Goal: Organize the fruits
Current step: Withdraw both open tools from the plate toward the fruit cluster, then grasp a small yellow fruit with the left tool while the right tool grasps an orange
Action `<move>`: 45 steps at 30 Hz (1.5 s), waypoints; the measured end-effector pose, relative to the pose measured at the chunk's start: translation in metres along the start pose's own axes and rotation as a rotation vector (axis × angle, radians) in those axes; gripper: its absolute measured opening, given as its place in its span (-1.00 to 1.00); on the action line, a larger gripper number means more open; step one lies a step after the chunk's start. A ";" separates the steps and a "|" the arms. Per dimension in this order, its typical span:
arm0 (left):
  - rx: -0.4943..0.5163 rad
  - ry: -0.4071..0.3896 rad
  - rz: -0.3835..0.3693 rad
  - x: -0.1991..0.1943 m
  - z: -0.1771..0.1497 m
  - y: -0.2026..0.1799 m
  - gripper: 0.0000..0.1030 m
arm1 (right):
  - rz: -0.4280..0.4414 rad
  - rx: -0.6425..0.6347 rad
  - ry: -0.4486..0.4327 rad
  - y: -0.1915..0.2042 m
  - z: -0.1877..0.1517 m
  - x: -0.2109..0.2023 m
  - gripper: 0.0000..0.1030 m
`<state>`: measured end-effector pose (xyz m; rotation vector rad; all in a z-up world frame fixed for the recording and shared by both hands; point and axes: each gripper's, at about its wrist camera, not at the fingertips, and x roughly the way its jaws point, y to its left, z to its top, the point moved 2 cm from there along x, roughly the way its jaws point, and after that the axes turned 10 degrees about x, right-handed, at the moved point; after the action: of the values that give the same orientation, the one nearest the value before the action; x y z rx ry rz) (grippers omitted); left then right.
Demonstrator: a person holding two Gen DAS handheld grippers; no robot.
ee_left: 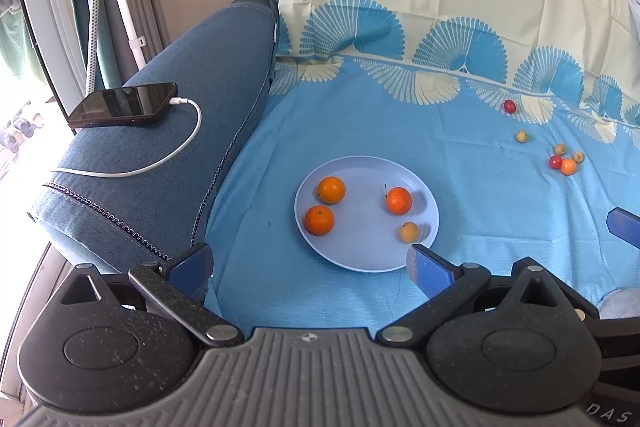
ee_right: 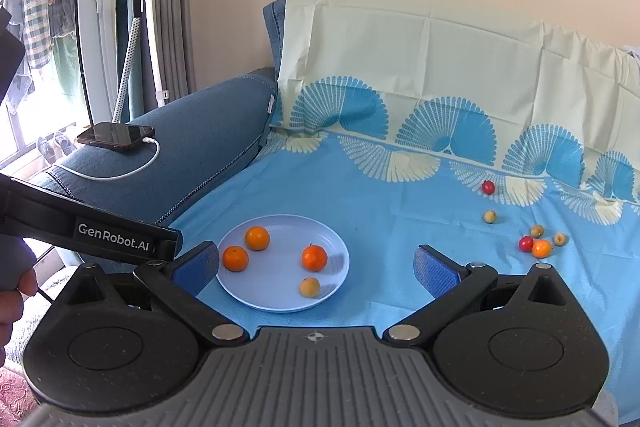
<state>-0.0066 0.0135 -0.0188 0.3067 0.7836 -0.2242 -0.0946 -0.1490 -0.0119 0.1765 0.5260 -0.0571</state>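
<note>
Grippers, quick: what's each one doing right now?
Left gripper: open, empty, low near the plate.
Right gripper: open, empty.

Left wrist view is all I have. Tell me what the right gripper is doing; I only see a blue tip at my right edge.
Observer: The right gripper is wide open and holds nothing. The plate lies just ahead of its left finger.
Operator: Report what is behind my camera.
Observer: A hand holds the left gripper by its handle, at the sofa's near corner.
Operator: Name the lettering on that gripper.
Observer: Its black side reads GenRobot.AI.
</note>
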 end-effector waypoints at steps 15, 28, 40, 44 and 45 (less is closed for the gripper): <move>0.016 0.036 -0.007 0.021 0.014 -0.009 0.99 | -0.042 0.062 0.012 -0.017 0.002 0.019 0.99; 0.074 0.044 -0.029 0.037 0.041 -0.043 0.99 | -0.102 0.166 0.004 -0.059 0.010 0.028 0.99; 0.166 0.044 -0.101 0.069 0.085 -0.113 0.99 | -0.289 0.271 -0.043 -0.144 0.015 0.032 0.99; 0.231 0.030 -0.119 0.086 0.106 -0.153 0.99 | -0.380 0.315 -0.071 -0.186 0.016 0.036 0.99; 0.248 0.027 -0.125 0.091 0.111 -0.164 0.99 | -0.399 0.332 -0.075 -0.199 0.015 0.037 0.99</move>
<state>0.0785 -0.1859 -0.0406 0.4962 0.8041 -0.4375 -0.0747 -0.3477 -0.0483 0.3902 0.4677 -0.5405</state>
